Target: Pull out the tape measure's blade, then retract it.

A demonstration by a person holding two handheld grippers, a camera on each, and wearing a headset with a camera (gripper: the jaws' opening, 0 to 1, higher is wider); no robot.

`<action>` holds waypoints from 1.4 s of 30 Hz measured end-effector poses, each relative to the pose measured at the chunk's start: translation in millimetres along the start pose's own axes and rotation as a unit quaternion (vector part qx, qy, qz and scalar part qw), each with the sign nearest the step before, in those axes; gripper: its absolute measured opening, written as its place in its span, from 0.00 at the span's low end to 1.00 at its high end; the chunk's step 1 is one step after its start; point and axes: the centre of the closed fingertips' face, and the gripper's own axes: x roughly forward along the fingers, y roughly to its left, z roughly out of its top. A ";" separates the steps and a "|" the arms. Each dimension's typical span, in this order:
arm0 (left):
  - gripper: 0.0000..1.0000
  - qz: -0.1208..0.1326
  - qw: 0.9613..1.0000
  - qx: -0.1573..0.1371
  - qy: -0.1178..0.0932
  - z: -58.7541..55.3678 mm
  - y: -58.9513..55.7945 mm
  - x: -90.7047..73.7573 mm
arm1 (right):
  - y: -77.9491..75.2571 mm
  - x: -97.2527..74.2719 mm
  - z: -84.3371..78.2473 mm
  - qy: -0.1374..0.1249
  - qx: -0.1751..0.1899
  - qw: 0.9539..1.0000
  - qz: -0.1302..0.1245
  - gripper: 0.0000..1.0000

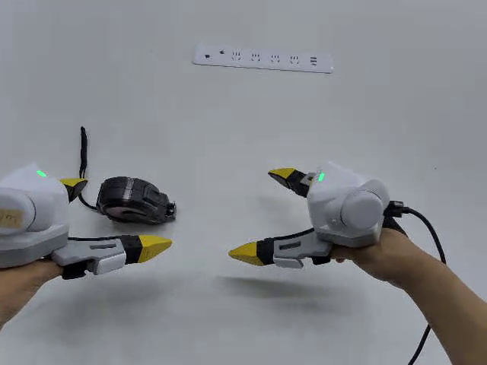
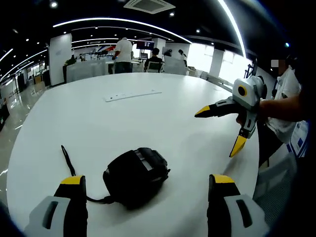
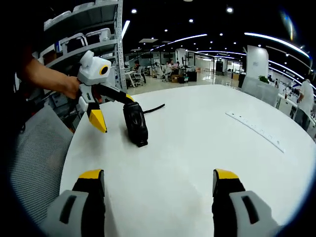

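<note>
A black tape measure with a black wrist strap lies on the white table, blade fully inside. My left gripper stands open at its left side, one yellow-tipped finger behind it and one in front. From the left gripper view the tape measure sits between and just ahead of my two fingers. My right gripper hangs open over bare table, a short way right of the case. In the right gripper view the tape measure stands ahead to the left, with the left gripper beside it.
A white power strip lies at the far side of the table, also seen as the strip and the strip. A black cable trails from the right gripper. People and office desks stand in the background.
</note>
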 end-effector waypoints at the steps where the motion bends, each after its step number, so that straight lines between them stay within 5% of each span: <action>1: 1.00 0.001 1.000 0.004 -0.002 0.5 0.5 -1.0 | -0.7 -2.2 0.5 -0.004 0.002 1.000 -0.003 0.94; 18: 1.00 -0.032 0.998 0.029 -0.056 8.1 -7.4 -21.3 | 3.6 -39.3 -10.0 -0.028 0.034 0.998 -0.045 1.00; 38: 1.00 -0.057 0.993 0.032 -0.101 10.8 -17.8 -45.9 | 9.6 -68.2 -8.9 -0.055 0.061 0.994 -0.073 1.00; 42: 1.00 -0.050 0.994 0.038 -0.095 8.5 -15.7 -46.9 | 9.7 -69.9 -7.8 -0.058 0.063 0.993 -0.077 1.00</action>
